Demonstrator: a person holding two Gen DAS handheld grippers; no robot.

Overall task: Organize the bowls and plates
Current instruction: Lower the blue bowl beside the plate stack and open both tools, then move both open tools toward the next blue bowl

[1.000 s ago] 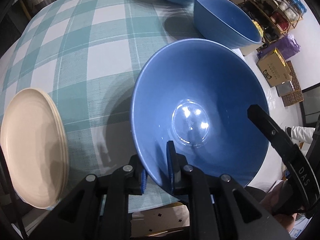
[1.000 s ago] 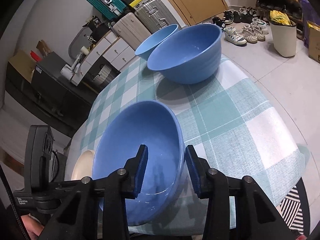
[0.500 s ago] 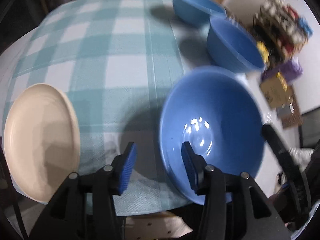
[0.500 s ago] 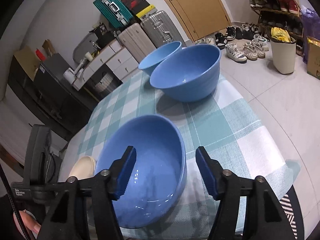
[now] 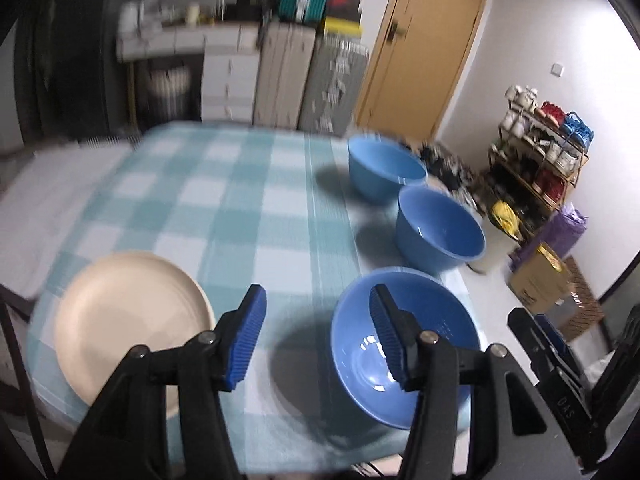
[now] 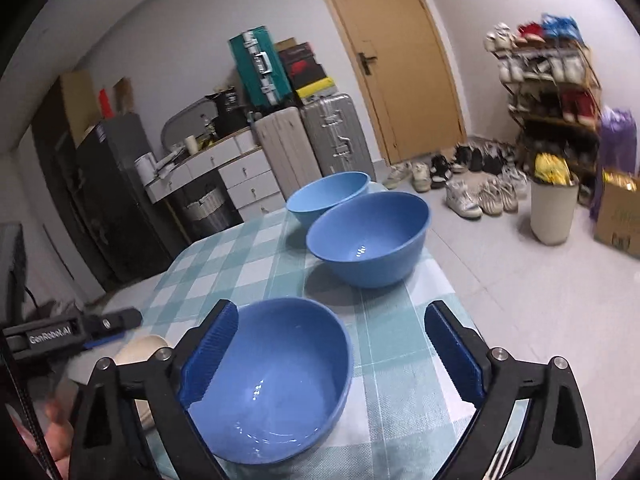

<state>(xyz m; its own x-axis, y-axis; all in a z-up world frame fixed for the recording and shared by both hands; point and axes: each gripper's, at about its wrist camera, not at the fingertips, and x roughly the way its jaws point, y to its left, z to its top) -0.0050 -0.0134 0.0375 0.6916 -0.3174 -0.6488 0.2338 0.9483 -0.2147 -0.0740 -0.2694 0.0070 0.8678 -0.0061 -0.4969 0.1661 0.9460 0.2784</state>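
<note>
Dim indoor light; glare spots in the bowls [image 6: 272, 376]; dark shadows on the tablecloth [image 5: 248, 208]. Left view motion-blurred; right view sharper. Fisheye bending, black corners.

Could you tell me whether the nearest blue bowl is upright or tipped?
Upright: the nearest bowl sits on the tablecloth, rim up, with nothing visible inside.

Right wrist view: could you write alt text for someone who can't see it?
An open right gripper hangs over the nearest blue bowl on a checked tablecloth, gripping nothing. Two more blue bowls stand beyond, and a cream plate shows at left.
</note>
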